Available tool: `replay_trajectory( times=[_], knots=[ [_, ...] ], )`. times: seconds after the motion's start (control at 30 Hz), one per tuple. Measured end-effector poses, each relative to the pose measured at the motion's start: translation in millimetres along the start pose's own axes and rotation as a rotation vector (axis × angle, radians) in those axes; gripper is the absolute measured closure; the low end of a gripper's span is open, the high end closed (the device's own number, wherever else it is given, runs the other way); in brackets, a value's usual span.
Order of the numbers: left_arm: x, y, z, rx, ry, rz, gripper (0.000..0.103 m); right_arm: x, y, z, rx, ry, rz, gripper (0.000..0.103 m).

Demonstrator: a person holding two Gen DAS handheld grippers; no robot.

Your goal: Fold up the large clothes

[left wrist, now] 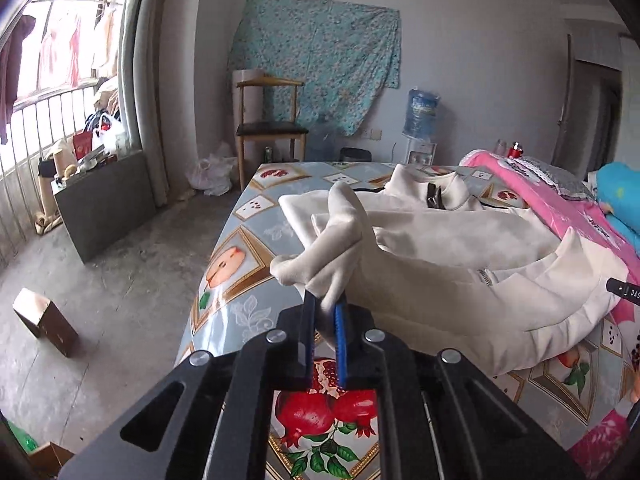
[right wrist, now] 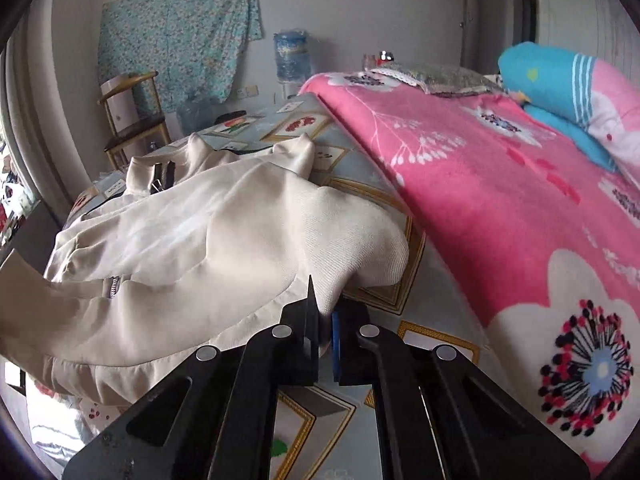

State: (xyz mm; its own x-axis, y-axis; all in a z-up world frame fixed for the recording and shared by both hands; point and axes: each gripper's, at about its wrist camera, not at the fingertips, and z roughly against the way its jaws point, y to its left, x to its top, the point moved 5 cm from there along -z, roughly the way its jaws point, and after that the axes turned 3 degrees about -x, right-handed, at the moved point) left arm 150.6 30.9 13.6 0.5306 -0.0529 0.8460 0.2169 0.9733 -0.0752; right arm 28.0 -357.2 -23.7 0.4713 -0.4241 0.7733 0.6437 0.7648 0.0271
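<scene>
pinching the white jacket (left wrist: 440, 248) with both grippers, left (left wrist: 325, 312) and right (right wrist: 322, 320); it is stretching away ahead across the table (left wrist: 248, 240).

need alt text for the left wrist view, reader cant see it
The left gripper pinches a bunched fold of a cream zip-up jacket, lifting it above a fruit-print tablecloth. A wooden chair stands behind the table by a grey wall.

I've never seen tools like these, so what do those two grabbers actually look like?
Both look alike. The left gripper and the right gripper are matte black, with slotted linkage bars, round silver rivets and two narrow fingers faced with blue ribbed pads. No cables or sleeves are in view.
</scene>
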Motion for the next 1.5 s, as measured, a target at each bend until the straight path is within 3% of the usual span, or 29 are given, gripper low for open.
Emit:
replay_trajectory(
  times=[0.17, 0.33, 0.47, 0.57, 0.63, 0.67, 0.83, 0.9, 1.07, 1.17, 1.23, 1.3, 1.33, 1.37, 1.5],
  knots=[
    [-1.7, 10.0, 22.0, -0.032, 0.029, -0.005, 0.096, -15.4, -6.6, 18.5, 0.027, 0.033, 0.028, 0.099],
    [-32.4, 31.6, 19.8, -0.024, 0.151, 0.031, 0.094, -39.1, -15.9, 4.9, 0.037, 0.113, 0.032, 0.098],
    [-56.3, 50.2, 4.0, -0.040, 0.260, 0.109, 0.078, -50.8, -31.9, -16.3, 0.128, 0.229, -0.027, 0.089],
    [-50.1, 67.0, 18.0, -0.043, 0.227, 0.146, 0.055, -44.5, -43.8, -3.9, 0.204, 0.252, -0.002, 0.071],
    [-40.7, 75.1, 29.5, -0.046, 0.196, 0.126, 0.050, -38.5, -48.8, 8.4, 0.192, 0.253, 0.048, 0.056],
    [-36.2, 78.7, 33.6, -0.034, 0.185, 0.110, 0.050, -34.9, -47.1, 15.7, 0.189, 0.247, 0.079, 0.055],
    [-26.4, 63.0, 19.8, -0.107, 0.207, 0.083, 0.045, -26.7, 13.1, 34.6, 0.305, 0.207, 0.210, 0.045],
    [-24.2, 48.5, 3.0, -0.098, 0.231, 0.053, 0.045, -28.3, 48.7, 30.6, 0.362, 0.204, 0.256, 0.045],
    [-20.1, 23.6, -42.7, -0.040, 0.288, -0.066, 0.045, -42.9, 128.0, 3.7, 0.441, 0.270, 0.372, 0.048],
    [-19.8, 18.3, -64.7, 0.007, 0.303, -0.157, 0.045, -52.3, 153.1, -11.2, 0.448, 0.318, 0.417, 0.059],
    [-21.1, 17.3, -76.9, 0.024, 0.314, -0.197, 0.055, -57.0, 160.6, -19.3, 0.441, 0.339, 0.434, 0.079],
    [-23.2, 19.3, -85.7, 0.029, 0.328, -0.209, 0.074, -62.0, 162.7, -18.3, 0.429, 0.340, 0.452, 0.095],
    [-23.0, 21.1, -86.9, 0.034, 0.323, -0.211, 0.080, -61.5, 162.6, -15.5, 0.427, 0.324, 0.457, 0.098],
    [-22.1, 22.1, -86.4, 0.028, 0.310, -0.212, 0.093, -59.5, 161.9, -11.1, 0.422, 0.300, 0.461, 0.098],
    [-9.2, 24.2, -61.3, 0.000, 0.217, -0.191, 0.098, -39.9, 161.1, 25.6, 0.381, 0.132, 0.466, 0.099]
  ],
)
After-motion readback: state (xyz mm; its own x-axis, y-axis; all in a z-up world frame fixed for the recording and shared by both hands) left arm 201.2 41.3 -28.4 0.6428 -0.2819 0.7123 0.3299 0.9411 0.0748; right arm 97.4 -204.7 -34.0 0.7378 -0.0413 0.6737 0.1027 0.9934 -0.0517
